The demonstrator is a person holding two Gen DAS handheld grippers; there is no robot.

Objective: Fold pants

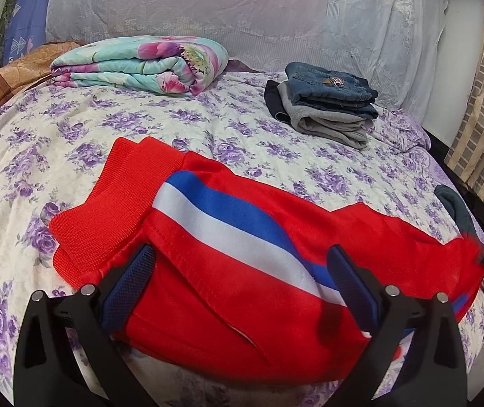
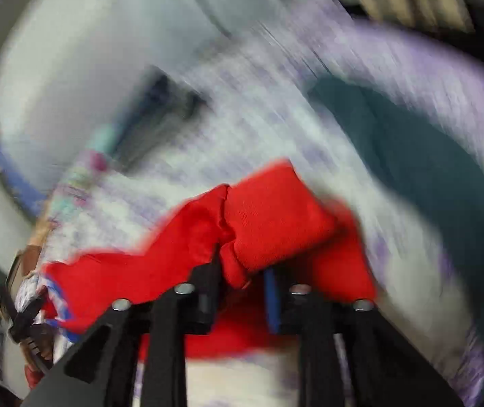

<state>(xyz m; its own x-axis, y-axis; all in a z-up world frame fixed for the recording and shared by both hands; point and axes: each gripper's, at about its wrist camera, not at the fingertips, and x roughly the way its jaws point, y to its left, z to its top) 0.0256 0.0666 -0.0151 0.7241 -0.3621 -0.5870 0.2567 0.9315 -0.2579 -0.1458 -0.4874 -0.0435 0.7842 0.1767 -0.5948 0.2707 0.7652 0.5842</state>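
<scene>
Left claw: fingers spread wide apart, one pad on each side of the red pants, which lie between them; the pads are not pressing the cloth.
Right claw: fingers drawn close together and clamped on a bunched fold of the red pants; the view from this wrist is heavily smeared.
Red pants: spread across the near part of the bed, ribbed red cuffs toward the left end, a white and blue stripe running lengthwise along the leg. The right end lifts off the bed toward the right edge of the left-wrist view, blurred there.
Bed: covered in a white sheet with purple flowers; the pants lie on its near half.
Clothes pile: folded jeans on top, grey and dark pieces beneath, on the bed beyond the pants and to their right, well apart from them.
Floral quilt: folded, turquoise and pink, on the bed beyond the pants and to their left, well apart from them.
Dark teal cloth: on the bed to the right of the pants, near their raised end.
Lace drape: pale, behind the bed, farthest from the pants.
Brown cushion: at the bed's far left, just beside the quilt.
</scene>
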